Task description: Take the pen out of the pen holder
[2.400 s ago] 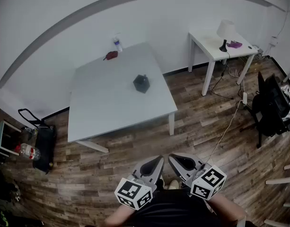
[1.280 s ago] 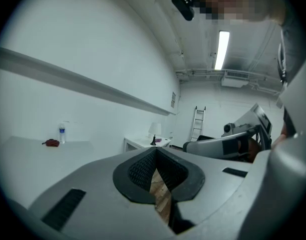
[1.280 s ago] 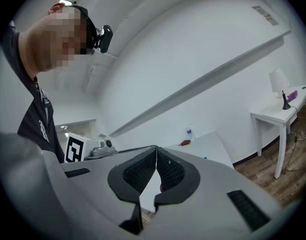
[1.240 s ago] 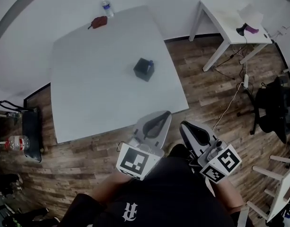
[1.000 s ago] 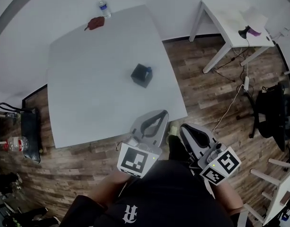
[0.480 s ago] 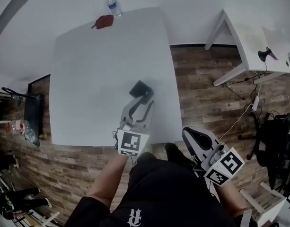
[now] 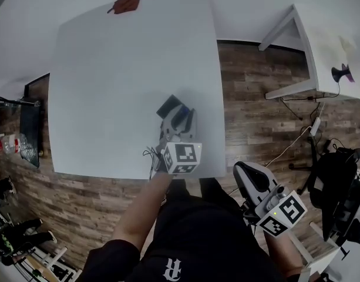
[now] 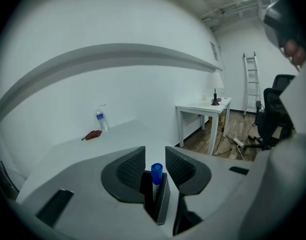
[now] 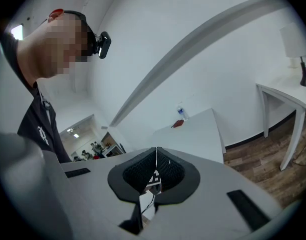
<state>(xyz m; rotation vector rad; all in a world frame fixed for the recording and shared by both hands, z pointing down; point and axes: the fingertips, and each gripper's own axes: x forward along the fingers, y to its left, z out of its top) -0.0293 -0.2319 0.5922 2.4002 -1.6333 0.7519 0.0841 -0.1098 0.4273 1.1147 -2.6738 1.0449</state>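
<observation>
Reach step: left claw (image 8: 155, 160), jaws opening around the pen (image 8: 156, 174) in the pen holder (image 8: 161, 206), grips nothing. Right claw (image 9: 156, 170) pressed closed, empty. Next, likely: clamp the pen, lift.

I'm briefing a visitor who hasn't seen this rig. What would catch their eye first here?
The blue-capped pen stands out: it sits in the dark pen holder toward the white table's near edge, between the left gripper's opening jaws, untouched. The right gripper hangs shut off the table, by the person's side.
</observation>
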